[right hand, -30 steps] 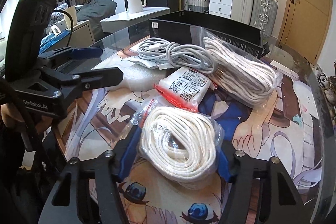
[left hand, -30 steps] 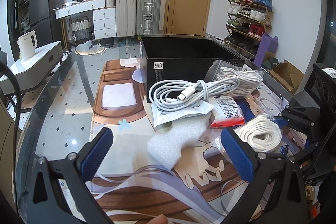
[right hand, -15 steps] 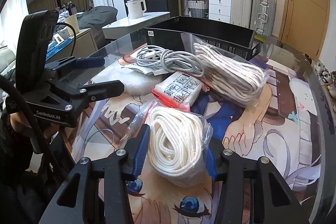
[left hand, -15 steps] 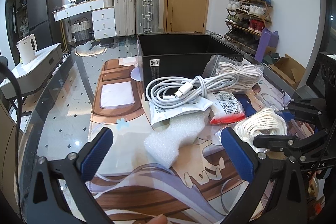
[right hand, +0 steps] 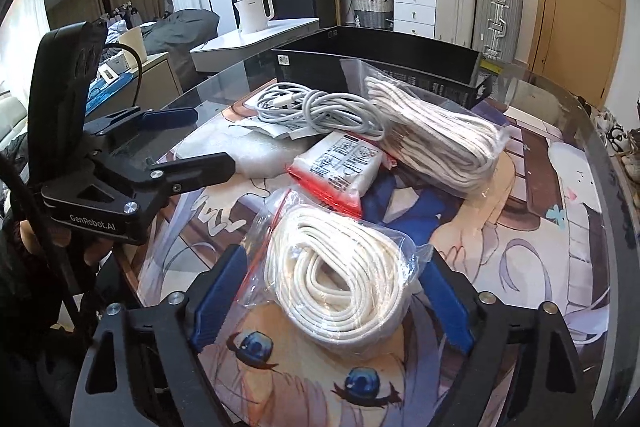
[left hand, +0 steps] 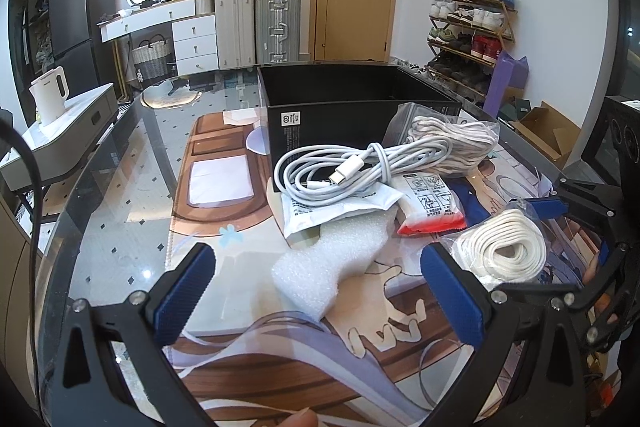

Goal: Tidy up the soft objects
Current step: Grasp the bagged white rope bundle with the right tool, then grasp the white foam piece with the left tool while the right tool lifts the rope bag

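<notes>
A: Right tool [right hand: 332, 301] straddling the small bagged rope [right hand: 340, 283], pads spreading apart, bag between them but not pinched. Bundle resting on the tabletop [right hand: 540, 227], near the front edge.

B: Likely a released grip, or a re-aim for a better bite across the coil. Slippery plastic, squashy rope, so a wide straddle makes sense.

A: Left tool [left hand: 316, 295] spread wide too, nothing gripped, hanging just short of the white foam piece [left hand: 332, 267].

B: Probably waiting its turn. Black box [left hand: 360, 99] sitting open behind the pile, most likely the place for everything.

A: Only visible in the left view: box interior looking bare, charging cable [left hand: 360, 167] draped over a flat pouch [left hand: 340, 207].

B: Only visible in the right view: gap between pads and bag on both sides, red zip strip along the bag, big bagged rope [right hand: 436, 143] leaning against the box, red-edged packet [right hand: 340, 175] just beyond the small bundle.
</notes>
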The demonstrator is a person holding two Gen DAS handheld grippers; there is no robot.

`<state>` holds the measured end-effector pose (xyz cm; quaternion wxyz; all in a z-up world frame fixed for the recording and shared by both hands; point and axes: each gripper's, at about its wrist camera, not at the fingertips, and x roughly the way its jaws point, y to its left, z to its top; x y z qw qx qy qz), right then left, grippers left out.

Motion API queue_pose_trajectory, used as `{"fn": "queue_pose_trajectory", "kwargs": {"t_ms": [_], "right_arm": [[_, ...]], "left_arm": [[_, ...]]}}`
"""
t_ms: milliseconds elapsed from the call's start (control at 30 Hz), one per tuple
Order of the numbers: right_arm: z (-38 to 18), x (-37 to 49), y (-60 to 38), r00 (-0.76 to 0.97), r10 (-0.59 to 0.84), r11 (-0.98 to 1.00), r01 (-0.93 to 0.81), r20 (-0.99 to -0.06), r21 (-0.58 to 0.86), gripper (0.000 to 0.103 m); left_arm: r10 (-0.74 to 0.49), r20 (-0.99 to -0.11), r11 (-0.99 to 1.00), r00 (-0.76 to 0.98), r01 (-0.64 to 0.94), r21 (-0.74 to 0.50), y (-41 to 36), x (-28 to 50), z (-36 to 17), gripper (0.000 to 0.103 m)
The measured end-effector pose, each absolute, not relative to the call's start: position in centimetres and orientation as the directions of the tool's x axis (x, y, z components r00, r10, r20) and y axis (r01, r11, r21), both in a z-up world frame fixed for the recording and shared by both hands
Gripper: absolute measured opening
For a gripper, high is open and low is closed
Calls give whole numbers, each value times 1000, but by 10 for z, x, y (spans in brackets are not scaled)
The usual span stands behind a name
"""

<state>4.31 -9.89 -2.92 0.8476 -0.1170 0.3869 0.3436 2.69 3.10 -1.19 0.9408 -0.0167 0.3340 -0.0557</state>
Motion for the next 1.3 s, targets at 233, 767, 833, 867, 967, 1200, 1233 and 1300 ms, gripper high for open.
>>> {"fn": "queue_pose_trajectory", "kwargs": {"t_ms": [233, 767, 833, 867, 967, 1200, 1233, 1300], "right_arm": [[-39, 40, -78, 442, 465, 726, -686, -767, 45, 102], [-39, 33, -75, 458, 484, 679, -734, -746, -10, 54], [-39, 31, -76, 455, 492, 670, -742, -742, -11, 50], [-39, 32, -77, 452, 497, 669, -743, -741, -4, 47], [-36, 35, -86, 448, 512, 677, -736, -733, 23, 46], [-19, 40, -110, 480, 561, 702, -708, -675, 80, 46], [-18, 41, -112, 486, 561, 707, -702, -671, 83, 46], [-16, 42, -117, 496, 557, 718, -691, -666, 85, 46]], "left_arm": [[-116, -627, 993, 771, 94, -69, 31, 27, -12, 103], [-116, -631, 993, 767, 96, -66, 30, 27, -10, 103], [-116, -630, 993, 768, 95, -66, 30, 27, -10, 103], [-113, -626, 994, 771, 92, -66, 30, 26, -9, 103], [-113, -628, 994, 770, 91, -68, 31, 27, -9, 103], [-107, -634, 994, 766, 79, -73, 32, 32, -7, 103], [-106, -637, 994, 763, 73, -79, 34, 33, -8, 103], [-106, -656, 994, 748, 69, -83, 34, 38, -10, 101]]}}
